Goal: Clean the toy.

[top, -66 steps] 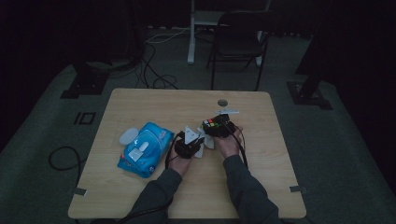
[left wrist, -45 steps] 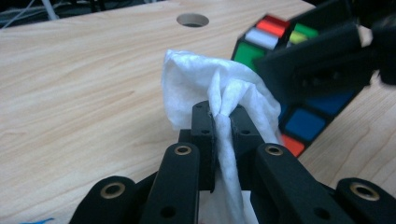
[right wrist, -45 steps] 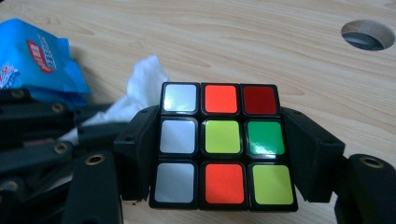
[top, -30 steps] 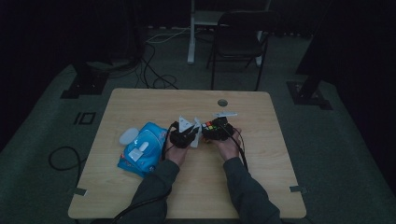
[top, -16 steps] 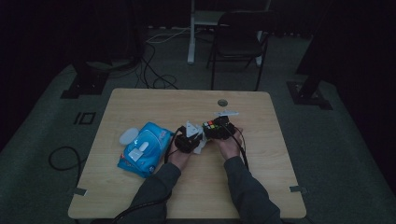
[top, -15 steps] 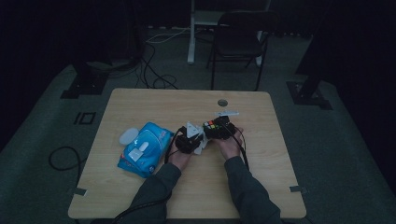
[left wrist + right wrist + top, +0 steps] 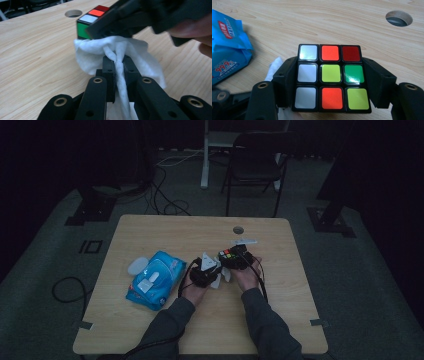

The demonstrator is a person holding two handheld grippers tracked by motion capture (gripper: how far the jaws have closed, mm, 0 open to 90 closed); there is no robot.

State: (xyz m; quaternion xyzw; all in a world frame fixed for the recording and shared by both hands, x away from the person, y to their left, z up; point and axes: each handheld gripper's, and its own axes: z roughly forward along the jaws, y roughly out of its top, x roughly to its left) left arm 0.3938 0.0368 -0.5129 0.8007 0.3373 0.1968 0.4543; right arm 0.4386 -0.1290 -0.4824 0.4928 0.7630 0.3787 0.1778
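So the white wipe is pinched tight between the jaws of the left gripper, bunched up just ahead of the tips and pressed against the underside of the puzzle cube. The cube's clamped side to side in the right gripper, held just past the wipe. Looks like mid-wipe, honestly. Next, the wipe probably needs dragging across a fresh face while the cube gets held steady. The blue wipes pack is left farther off to the side.
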